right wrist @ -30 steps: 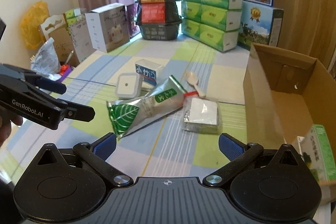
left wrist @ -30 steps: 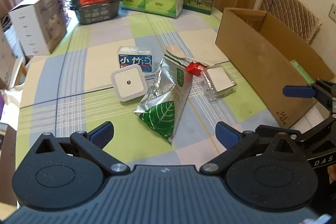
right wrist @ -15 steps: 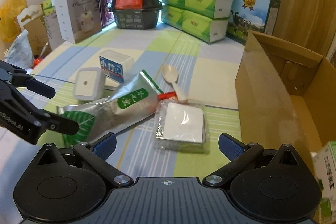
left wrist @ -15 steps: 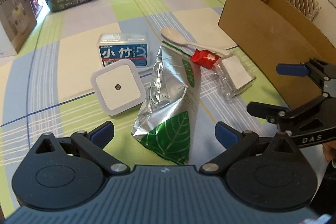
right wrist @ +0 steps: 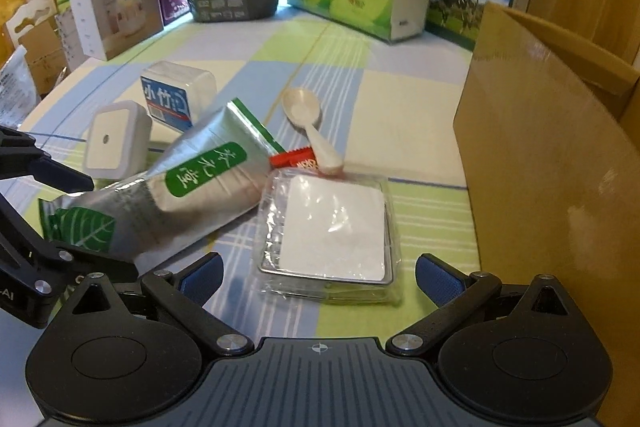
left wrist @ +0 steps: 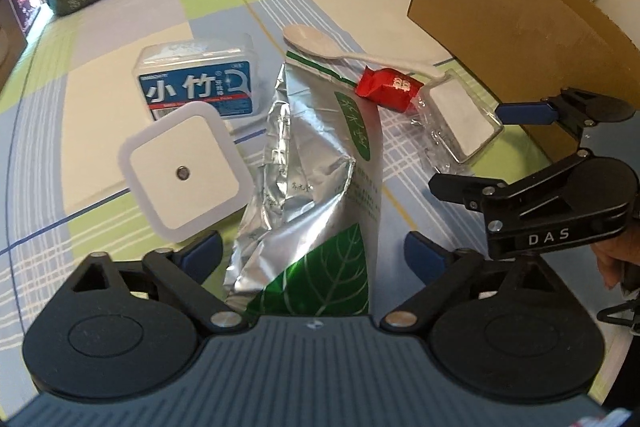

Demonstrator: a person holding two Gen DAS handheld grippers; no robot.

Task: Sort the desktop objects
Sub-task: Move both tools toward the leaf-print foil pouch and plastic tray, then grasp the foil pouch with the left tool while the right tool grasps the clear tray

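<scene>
Your left gripper (left wrist: 310,253) has its fingers spread around the leaf end of the foil pouch (left wrist: 316,163), which lies mid-table. Your right gripper (right wrist: 318,277) is spread too, low over the clear packet (right wrist: 332,227) just beside the cardboard box (right wrist: 536,163) at the table's right edge. The night light (left wrist: 182,173), floss box (left wrist: 198,85), spoon (left wrist: 320,41) and red candy (left wrist: 390,85) lie around the pouch.

Crumpled silver foil pouch (left wrist: 320,187) lies flat beside wrapped white pad (right wrist: 332,227).
</scene>
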